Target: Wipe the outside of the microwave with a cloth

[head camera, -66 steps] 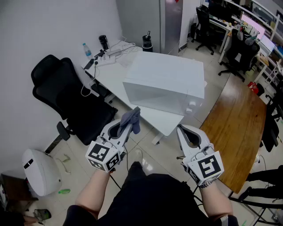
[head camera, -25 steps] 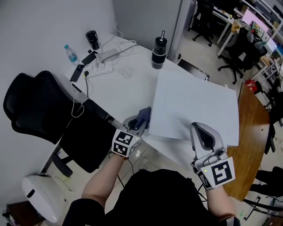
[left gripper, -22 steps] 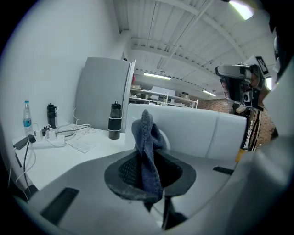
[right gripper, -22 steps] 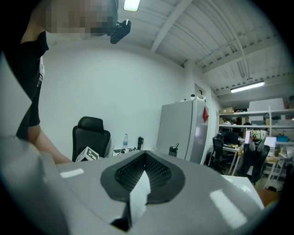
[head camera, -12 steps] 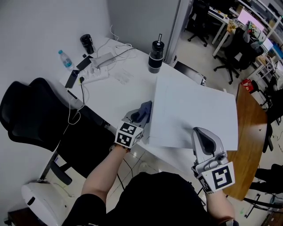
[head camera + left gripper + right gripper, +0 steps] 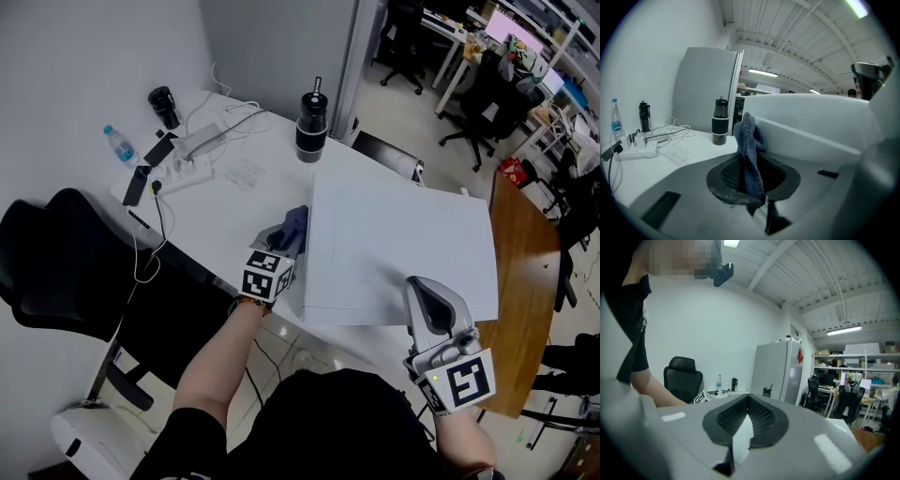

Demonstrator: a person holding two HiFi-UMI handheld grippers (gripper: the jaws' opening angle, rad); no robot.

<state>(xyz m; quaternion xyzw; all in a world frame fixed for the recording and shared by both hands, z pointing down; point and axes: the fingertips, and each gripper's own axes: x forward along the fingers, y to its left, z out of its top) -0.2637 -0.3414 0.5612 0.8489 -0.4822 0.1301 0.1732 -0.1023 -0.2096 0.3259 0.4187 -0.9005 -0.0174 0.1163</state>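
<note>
The white microwave (image 6: 403, 248) stands on the white table (image 6: 225, 202); its flat top fills the middle of the head view. My left gripper (image 6: 278, 246) is shut on a blue-grey cloth (image 6: 297, 223), which lies against the microwave's left side near the top edge. In the left gripper view the cloth (image 6: 749, 140) sticks up from between the pads, with the microwave (image 6: 811, 124) right beside it. My right gripper (image 6: 428, 298) is shut and holds nothing; it hovers over the near right corner of the microwave. In the right gripper view its pads (image 6: 759, 416) meet.
A black tumbler (image 6: 310, 114) stands behind the microwave. A water bottle (image 6: 117, 142), a power strip with cables (image 6: 183, 150) and a phone (image 6: 141, 178) lie at the table's far left. A black office chair (image 6: 66, 262) is at the left, a wooden table (image 6: 530, 281) at the right.
My left gripper has slid the cloth along the microwave's left side, away from me. The right gripper has stayed over the near right corner.
</note>
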